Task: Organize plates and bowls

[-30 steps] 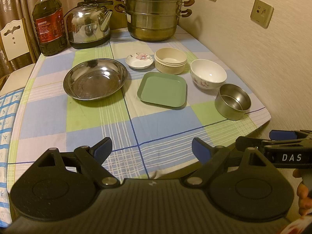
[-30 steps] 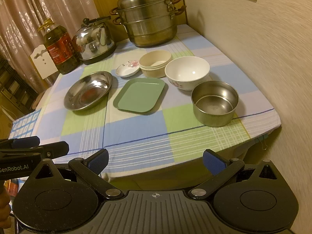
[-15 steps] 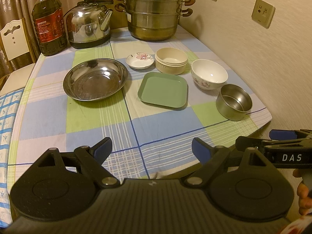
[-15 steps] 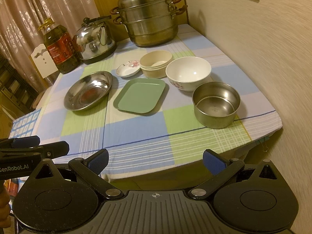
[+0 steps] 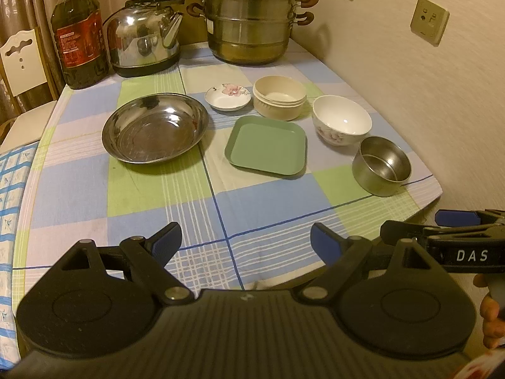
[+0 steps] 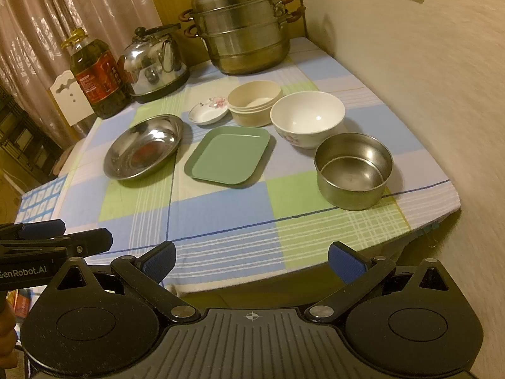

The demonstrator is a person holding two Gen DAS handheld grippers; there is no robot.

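On the checked tablecloth lie a wide steel plate (image 5: 154,128) (image 6: 143,147), a green square plate (image 5: 266,145) (image 6: 228,155), a small flowered saucer (image 5: 228,97) (image 6: 208,110), stacked beige bowls (image 5: 279,96) (image 6: 254,102), a white flowered bowl (image 5: 341,123) (image 6: 307,118) and a steel bowl (image 5: 381,165) (image 6: 353,170). My left gripper (image 5: 246,241) is open and empty over the table's near edge. My right gripper (image 6: 251,260) is open and empty at the near edge, in front of the steel bowl.
A steamer pot (image 5: 247,20), a kettle (image 5: 145,44) and an oil bottle (image 5: 79,38) stand at the back of the table. A wall (image 5: 426,79) runs along the right side. A white chair (image 5: 19,63) stands at the left.
Both grippers have crept slightly forward toward the table; the dishes look a little nearer. Nothing on the table has moved.
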